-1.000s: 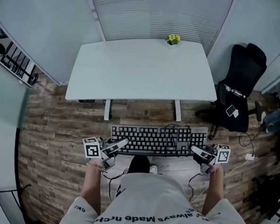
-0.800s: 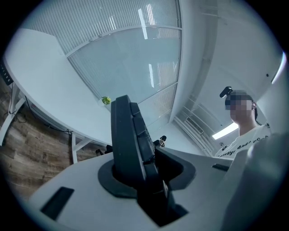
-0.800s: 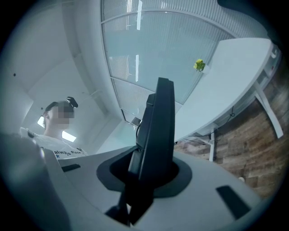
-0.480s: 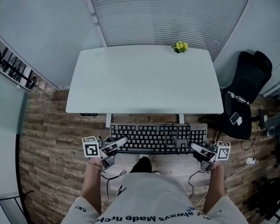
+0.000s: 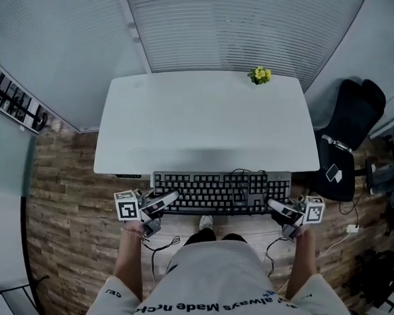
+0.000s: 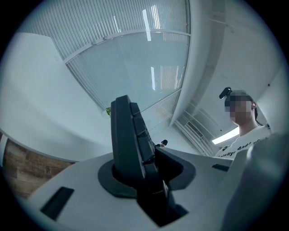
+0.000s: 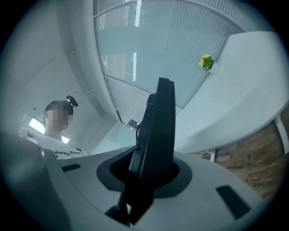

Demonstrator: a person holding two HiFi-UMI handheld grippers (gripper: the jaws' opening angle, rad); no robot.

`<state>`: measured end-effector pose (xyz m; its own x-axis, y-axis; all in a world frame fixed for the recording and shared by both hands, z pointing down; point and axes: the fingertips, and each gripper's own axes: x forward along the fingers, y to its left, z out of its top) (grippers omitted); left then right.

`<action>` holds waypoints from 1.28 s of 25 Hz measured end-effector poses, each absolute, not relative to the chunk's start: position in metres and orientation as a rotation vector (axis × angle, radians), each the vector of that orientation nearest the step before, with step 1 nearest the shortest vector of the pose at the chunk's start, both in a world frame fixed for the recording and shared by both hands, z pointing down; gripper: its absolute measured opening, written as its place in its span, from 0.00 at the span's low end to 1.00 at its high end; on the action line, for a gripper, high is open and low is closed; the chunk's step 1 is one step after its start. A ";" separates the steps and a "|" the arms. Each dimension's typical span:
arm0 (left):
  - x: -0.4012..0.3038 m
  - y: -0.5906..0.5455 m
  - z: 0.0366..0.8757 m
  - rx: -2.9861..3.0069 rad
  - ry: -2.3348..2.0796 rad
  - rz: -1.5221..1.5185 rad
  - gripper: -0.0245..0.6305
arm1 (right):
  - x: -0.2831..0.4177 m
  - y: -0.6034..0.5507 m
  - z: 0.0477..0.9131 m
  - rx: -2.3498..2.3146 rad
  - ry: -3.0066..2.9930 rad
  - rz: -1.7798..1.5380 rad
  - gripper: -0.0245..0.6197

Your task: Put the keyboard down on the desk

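A black keyboard hangs in the air just before the near edge of the white desk, held level between both hands. My left gripper is shut on its left end, my right gripper on its right end. In the left gripper view the keyboard stands edge-on between the jaws, and the right gripper view shows the keyboard clamped the same way. A cable lies across the keys.
A small yellow flower pot sits at the desk's far right corner. A black office chair stands to the right of the desk. Loose cables trail over the wooden floor by the person's feet.
The desk has come nearer in the head view, and the keyboard now reaches its near edge. Both grippers keep the same hold on the keyboard's ends.
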<state>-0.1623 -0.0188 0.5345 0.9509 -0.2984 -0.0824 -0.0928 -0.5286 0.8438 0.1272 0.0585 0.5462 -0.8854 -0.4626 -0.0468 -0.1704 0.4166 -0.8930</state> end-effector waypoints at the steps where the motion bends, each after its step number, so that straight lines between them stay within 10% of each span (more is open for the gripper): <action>1: -0.163 -0.023 0.535 2.125 -0.272 -0.264 0.25 | 0.126 0.056 0.547 -0.556 2.388 -1.455 0.20; 32: -0.138 -0.118 0.543 2.090 -0.306 -0.238 0.25 | 0.147 -0.045 0.550 -0.530 2.409 -1.454 0.20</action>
<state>-0.1380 -0.1177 0.5432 0.9491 -0.3118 -0.0458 -0.1210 -0.4948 0.8605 0.1469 -0.0452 0.5505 -0.8946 -0.4445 -0.0465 -0.1660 0.4269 -0.8889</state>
